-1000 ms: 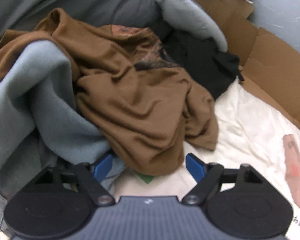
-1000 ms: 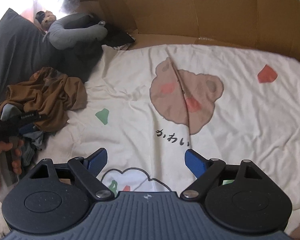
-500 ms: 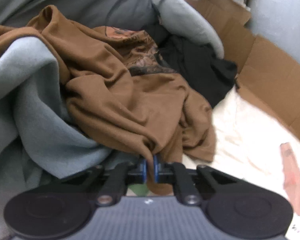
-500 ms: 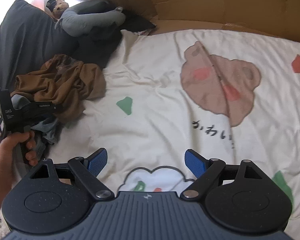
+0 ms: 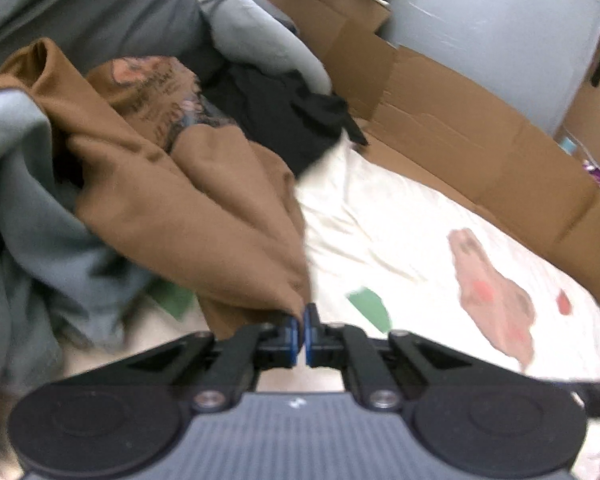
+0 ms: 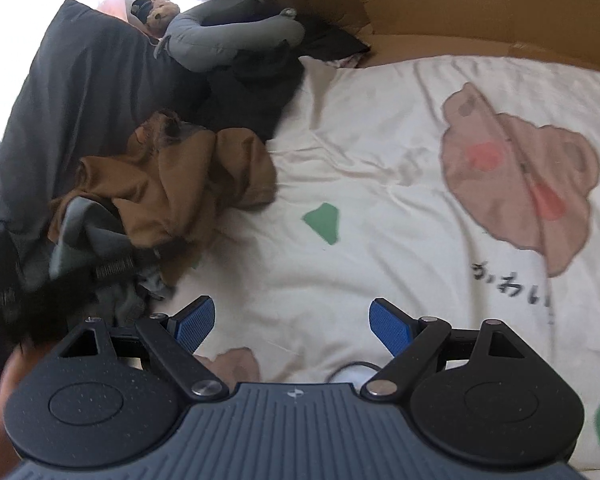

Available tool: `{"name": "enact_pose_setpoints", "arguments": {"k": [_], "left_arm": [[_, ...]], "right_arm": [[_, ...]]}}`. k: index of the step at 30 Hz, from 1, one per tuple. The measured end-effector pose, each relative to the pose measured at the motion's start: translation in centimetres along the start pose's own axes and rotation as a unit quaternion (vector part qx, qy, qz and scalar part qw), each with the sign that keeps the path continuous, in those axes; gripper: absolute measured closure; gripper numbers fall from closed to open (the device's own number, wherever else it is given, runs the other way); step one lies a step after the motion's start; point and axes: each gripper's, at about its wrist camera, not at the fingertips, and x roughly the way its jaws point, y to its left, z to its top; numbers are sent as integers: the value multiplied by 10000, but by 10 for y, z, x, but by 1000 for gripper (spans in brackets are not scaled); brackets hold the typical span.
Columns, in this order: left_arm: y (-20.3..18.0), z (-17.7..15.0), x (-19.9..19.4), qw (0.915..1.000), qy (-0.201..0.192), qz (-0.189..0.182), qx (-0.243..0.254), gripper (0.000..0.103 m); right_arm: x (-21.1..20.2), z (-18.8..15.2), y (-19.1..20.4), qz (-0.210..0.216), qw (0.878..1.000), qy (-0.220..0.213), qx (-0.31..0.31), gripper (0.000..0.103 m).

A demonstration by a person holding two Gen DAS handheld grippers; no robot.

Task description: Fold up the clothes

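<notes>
The left gripper [image 5: 301, 334] pinches the brown shirt [image 5: 188, 216] hem beside the grey garment [image 5: 24, 200]; it should pull slowly, grip firm.

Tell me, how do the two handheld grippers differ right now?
The left gripper has its blue pads pressed together on an edge of the brown garment; the right gripper stands wide open with nothing between its pads. The left one sits at the clothes pile, while the right one hangs over bare printed bedsheet. Both share the same black frame and blue ribbed pads.
</notes>
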Motion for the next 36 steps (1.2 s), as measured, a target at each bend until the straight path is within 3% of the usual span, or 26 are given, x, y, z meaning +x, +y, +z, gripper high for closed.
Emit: {"name": "enact_pose_setpoints", "arguments": {"k": [7,13,17,20,22,24,25,28,32,36], "left_arm": [[6,-17,-18,9986,88,-322,-421,100],[-1,-22,-30,9985,117,-442,-291,100],[-2,-31,-40,9969,156,-684,-365,100],[-6,-35,-45,9956,172,-854,-342,100],[-7,-37,-47,9943,200,-972,-383,100],[-6,-41,-50,9942,229,-979,-387,100],[-5,-42,-51,9940,263,-978,-421,100],[-1,-43,-52,9928,447,-989,-510,97],[8,-47,-57,9926,590,-854,-627,71],[24,-49,-57,9926,686,-515,-861,56]], "right_arm": [[28,10,13,460,9986,210,125,15],[55,15,26,1077,9917,407,566,15],[68,18,34,1261,9885,546,630,16],[80,16,37,1426,9840,783,726,27],[87,13,38,1476,9817,944,739,48],[92,10,39,1511,9799,1091,716,59],[92,9,39,1555,9789,1136,685,76],[89,7,41,1573,9792,1154,556,93],[79,9,36,1295,9852,984,546,96],[63,14,20,987,9903,740,637,97]]}}
